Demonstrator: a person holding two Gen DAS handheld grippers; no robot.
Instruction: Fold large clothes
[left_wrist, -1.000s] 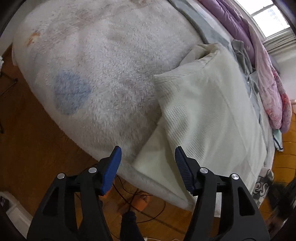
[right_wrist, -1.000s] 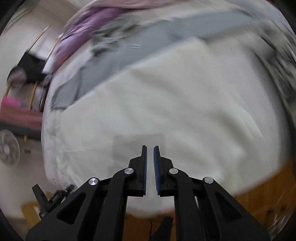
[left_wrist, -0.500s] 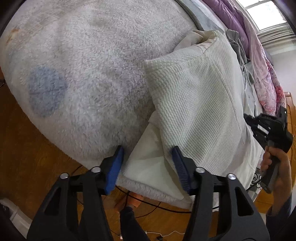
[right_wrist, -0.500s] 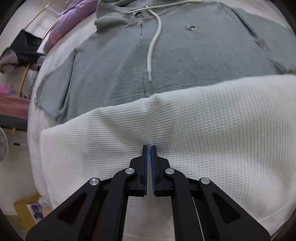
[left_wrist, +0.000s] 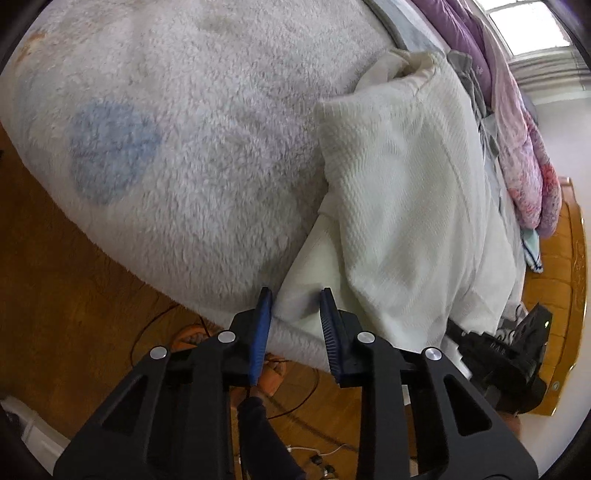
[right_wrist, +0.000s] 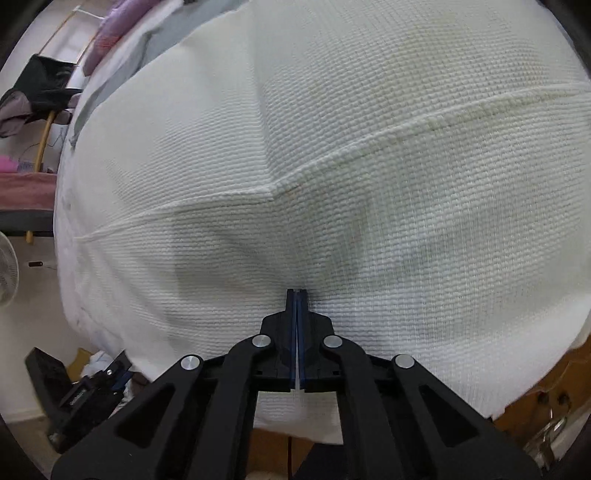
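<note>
Left wrist: white garment (left_wrist: 399, 192) lengthwise away.

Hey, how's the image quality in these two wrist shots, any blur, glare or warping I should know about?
Left wrist view: strong fisheye bending, dark rounded corners, the window blown out white, the fleece blanket slightly soft. Right wrist view: the white waffle-knit garment fills the frame, sharp near centre, smeared toward the edges, with a grey shadow just ahead of the right gripper.
</note>
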